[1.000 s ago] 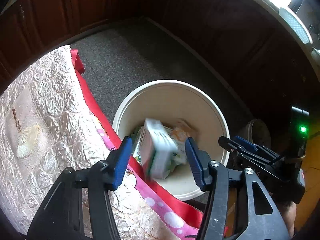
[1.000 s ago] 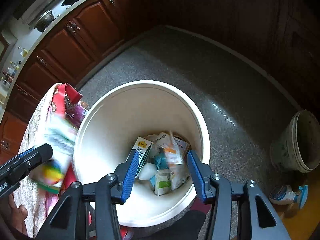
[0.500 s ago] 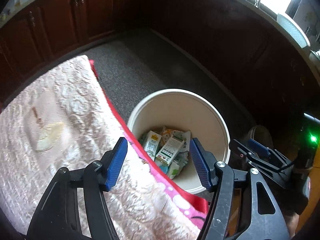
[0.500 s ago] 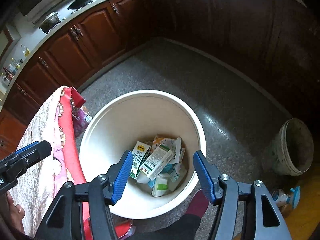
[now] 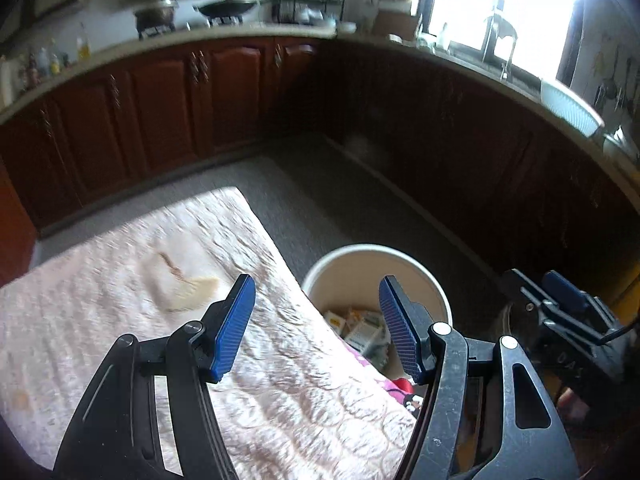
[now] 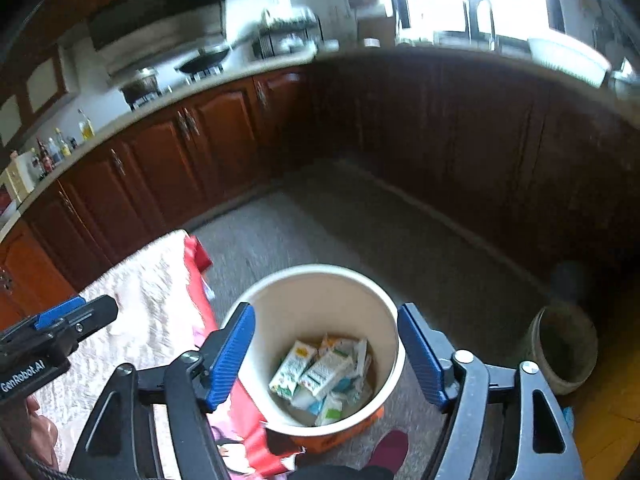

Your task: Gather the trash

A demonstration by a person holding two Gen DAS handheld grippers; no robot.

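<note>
A cream bucket (image 6: 320,280) stands on the floor beside the table and holds several crumpled cartons and wrappers (image 6: 324,372). It also shows in the left wrist view (image 5: 360,256), with the cartons (image 5: 360,330) partly hidden by the table edge. My left gripper (image 5: 316,328) is open and empty, raised above the table's corner next to the bucket. My right gripper (image 6: 326,356) is open and empty, high above the bucket. A beige stain or scrap (image 5: 188,292) lies on the pink quilted tablecloth (image 5: 100,300).
A red cloth (image 6: 196,256) hangs at the table's edge beside the bucket. A dirty grey pot (image 6: 560,348) stands on the floor at the right. Dark wood cabinets (image 5: 160,112) ring the grey floor (image 6: 340,224). A foot (image 6: 388,448) is near the bucket.
A carton left my left gripper and landed in the bucket. Both grippers have since lifted and tilted up, so the counters and window come into view and the bucket looks smaller.
</note>
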